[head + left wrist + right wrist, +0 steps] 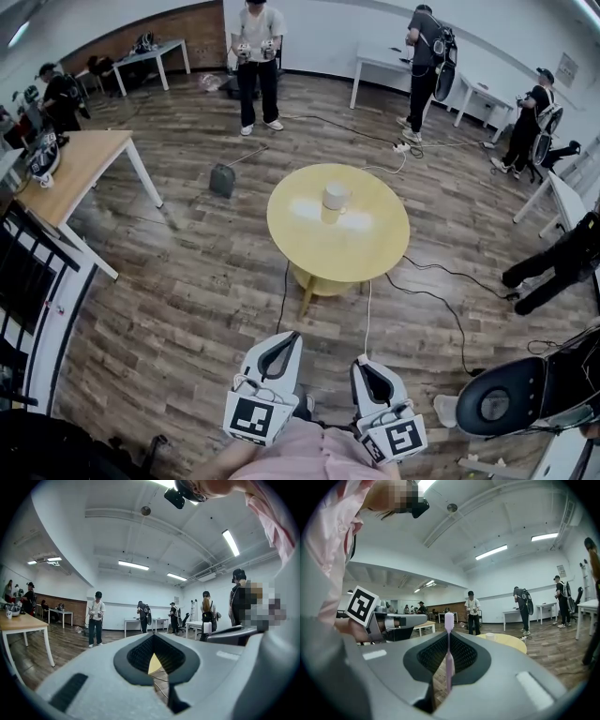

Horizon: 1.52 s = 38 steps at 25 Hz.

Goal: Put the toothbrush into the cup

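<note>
My right gripper [449, 633] has its jaws pressed onto the pink toothbrush [448, 660]. The brush stands upright between the dark pads, with its bristle head poking up above the jaw tips in the middle of the right gripper view. My left gripper [153, 636] has its jaws brought together at the tips with nothing held. Through the opening behind the tips I see only a sliver of yellow. In the head view both grippers sit at the bottom edge of the frame, left gripper [289, 339] just beside right gripper [364, 364]. Both are well apart from the round yellow table [375, 246] in the centre of the frame. The white cup [335, 197] stands upright on that table, towards its far side. Several people stand along the top of the frame on the wooden floor [187, 281].
</note>
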Tool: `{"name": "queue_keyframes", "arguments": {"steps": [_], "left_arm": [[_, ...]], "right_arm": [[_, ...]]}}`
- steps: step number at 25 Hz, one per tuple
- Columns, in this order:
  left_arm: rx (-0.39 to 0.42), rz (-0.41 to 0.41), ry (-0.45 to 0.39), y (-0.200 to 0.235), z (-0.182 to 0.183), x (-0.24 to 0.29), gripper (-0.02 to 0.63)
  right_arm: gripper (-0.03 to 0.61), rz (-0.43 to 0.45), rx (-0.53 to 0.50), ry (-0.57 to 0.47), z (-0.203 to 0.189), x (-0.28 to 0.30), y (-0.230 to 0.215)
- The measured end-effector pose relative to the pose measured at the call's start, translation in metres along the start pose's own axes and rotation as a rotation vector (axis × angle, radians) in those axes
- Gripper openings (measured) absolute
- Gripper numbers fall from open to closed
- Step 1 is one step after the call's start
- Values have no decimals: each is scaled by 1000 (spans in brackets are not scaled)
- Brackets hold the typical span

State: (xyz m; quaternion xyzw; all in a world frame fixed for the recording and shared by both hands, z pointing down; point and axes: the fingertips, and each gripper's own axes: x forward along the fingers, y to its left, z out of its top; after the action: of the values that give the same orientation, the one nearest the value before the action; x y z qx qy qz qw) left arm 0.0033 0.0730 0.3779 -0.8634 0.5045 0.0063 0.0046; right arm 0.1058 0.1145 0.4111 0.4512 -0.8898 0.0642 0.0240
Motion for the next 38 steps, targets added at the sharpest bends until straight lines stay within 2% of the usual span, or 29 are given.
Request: {"name": "queue_keyframes", "arguments": {"steps": [3, 7, 15, 19, 28, 38], "left_arm": [[18, -19, 22, 1, 1, 9, -3], [-11, -34, 56, 8, -2, 26, -3], [-25, -32, 46, 42, 2, 59, -3], [-1, -38, -24, 65, 17, 83, -3], [-8, -104, -14, 86, 9, 123, -3], [-19, -101, 14, 103, -2, 144, -3]], "right_arm": [[23, -10, 8, 0, 5, 4, -5], [23, -34, 34, -44, 13, 21, -15], [23, -17, 15, -44, 16, 69, -32], [23, -17, 14, -48, 27, 97, -40], [23, -78, 12, -27, 30, 130, -63], [23, -81, 33, -9, 23, 153, -77]]}}
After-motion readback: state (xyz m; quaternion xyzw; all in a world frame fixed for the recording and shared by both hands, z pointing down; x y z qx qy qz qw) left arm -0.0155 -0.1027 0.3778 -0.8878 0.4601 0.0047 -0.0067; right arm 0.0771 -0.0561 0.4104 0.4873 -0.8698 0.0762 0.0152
